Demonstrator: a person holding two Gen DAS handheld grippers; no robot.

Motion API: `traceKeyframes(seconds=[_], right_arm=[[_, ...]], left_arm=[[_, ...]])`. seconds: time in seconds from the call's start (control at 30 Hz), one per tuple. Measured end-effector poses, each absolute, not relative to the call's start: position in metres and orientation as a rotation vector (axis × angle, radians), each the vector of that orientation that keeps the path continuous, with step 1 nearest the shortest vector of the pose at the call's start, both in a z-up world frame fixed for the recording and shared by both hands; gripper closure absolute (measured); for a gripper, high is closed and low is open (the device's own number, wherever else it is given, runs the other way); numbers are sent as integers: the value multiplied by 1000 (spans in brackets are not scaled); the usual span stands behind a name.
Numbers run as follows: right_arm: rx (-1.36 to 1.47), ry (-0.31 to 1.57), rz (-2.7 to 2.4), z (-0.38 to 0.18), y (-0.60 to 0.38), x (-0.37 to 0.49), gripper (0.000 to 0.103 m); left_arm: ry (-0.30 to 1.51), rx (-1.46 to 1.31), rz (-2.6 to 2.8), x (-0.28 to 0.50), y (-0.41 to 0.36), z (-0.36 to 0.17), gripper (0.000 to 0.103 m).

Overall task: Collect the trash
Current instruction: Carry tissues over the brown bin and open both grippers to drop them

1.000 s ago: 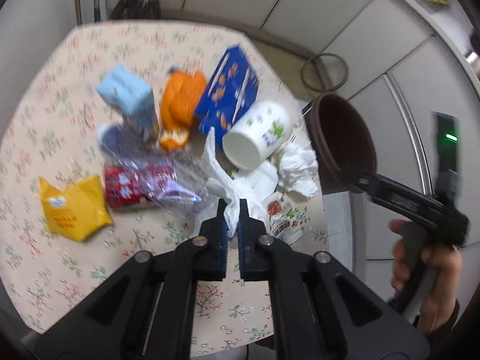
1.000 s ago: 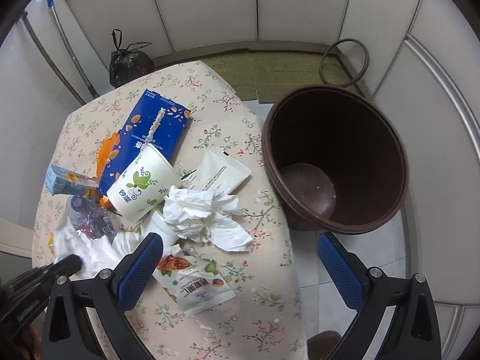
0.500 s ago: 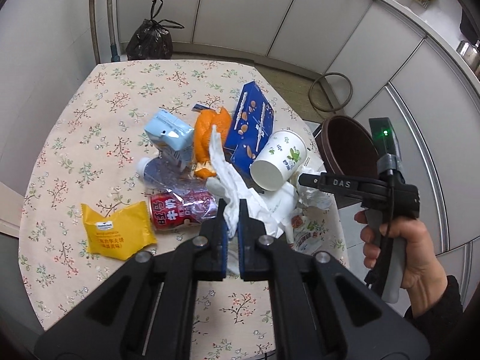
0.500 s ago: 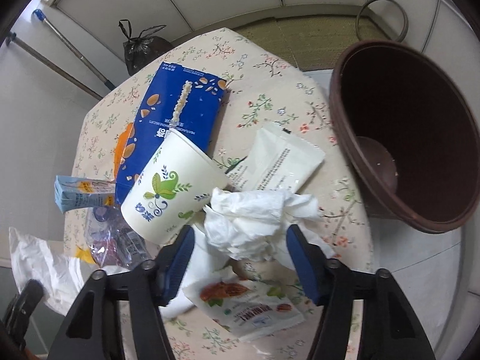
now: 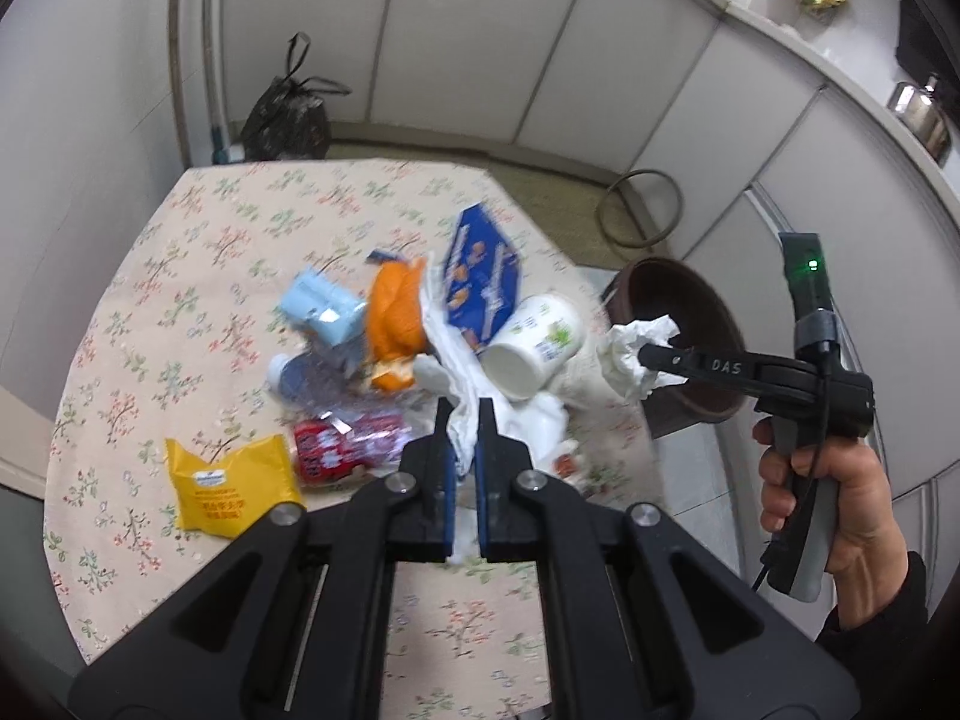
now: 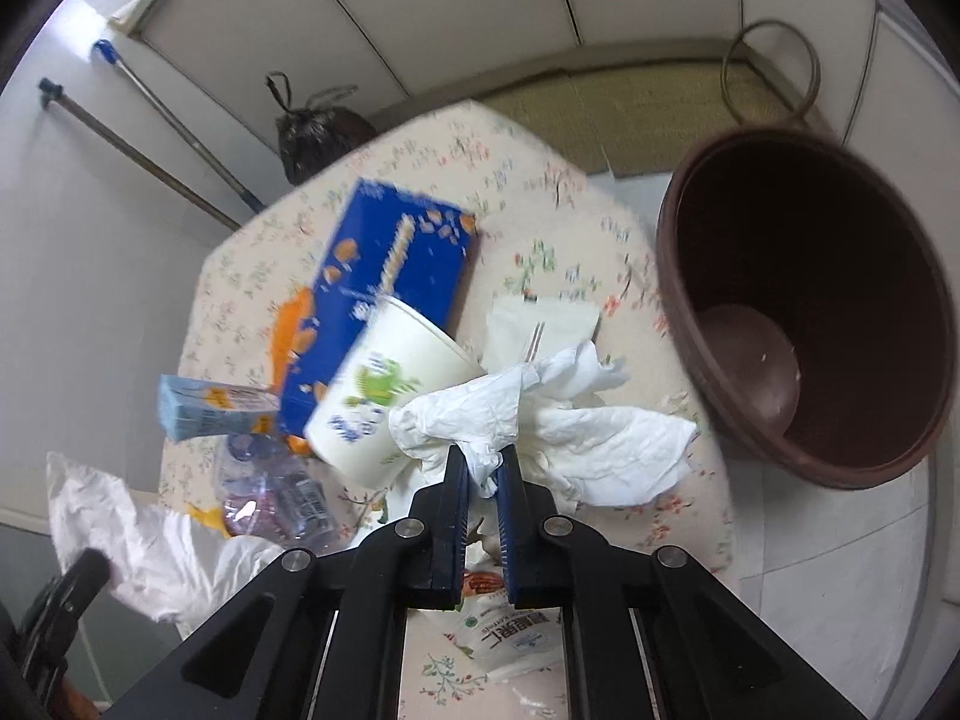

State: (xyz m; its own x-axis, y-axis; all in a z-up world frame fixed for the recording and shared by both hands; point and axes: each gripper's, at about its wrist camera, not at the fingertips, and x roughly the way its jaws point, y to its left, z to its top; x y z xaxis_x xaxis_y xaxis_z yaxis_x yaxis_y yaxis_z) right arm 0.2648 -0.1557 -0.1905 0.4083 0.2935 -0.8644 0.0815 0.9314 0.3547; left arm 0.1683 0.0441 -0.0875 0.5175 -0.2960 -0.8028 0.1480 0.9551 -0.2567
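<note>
**Both grippers loaded with white trash, bin waiting off the table's right edge**

So the right gripper (image 6: 480, 474) has its jaws pinched narrow on a crumpled tissue (image 6: 540, 414), and it's carrying it up off the table (image 5: 198, 276), near the rim of the brown bin (image 6: 804, 306). Makes sense to me: the bin sits on the floor just beside the table's right edge, so anything grabbed on that side is a short swing away from the drop.

The left gripper (image 5: 462, 438) is clamped on a white plastic bag (image 5: 447, 354), which trails down to the pile in the middle of the table. My guess is it's either next for the bin or being held as a sack, can't tell which.

View differences: the left wrist shows the whole right tool, the hand (image 5: 828, 480) on it, and the yellow snack packet (image 5: 222, 486) near the table's front left edge. The right wrist shows what the left one can't, namely the bin's bare bottom and a printed pouch (image 6: 516, 630) right under its fingers. Paper cup (image 6: 390, 390) and blue box (image 6: 390, 264) are in both, a bit blurred.
</note>
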Motion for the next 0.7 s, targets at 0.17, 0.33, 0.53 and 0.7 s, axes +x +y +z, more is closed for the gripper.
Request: traceKeyframes(seconds=[0.17, 0.33, 0.53, 0.7], right_arm=[[413, 1041, 92, -151, -197, 252, 94], [427, 985, -25, -138, -250, 244, 94], [502, 970, -139, -152, -313, 243, 94], [502, 986, -189, -176, -344, 242, 93]], left_arm=[[938, -92, -332, 176, 3, -67, 97], [903, -83, -455, 196, -57, -54, 97], [908, -63, -577, 227, -134, -63, 97], [954, -29, -637, 255, -189, -105, 97]])
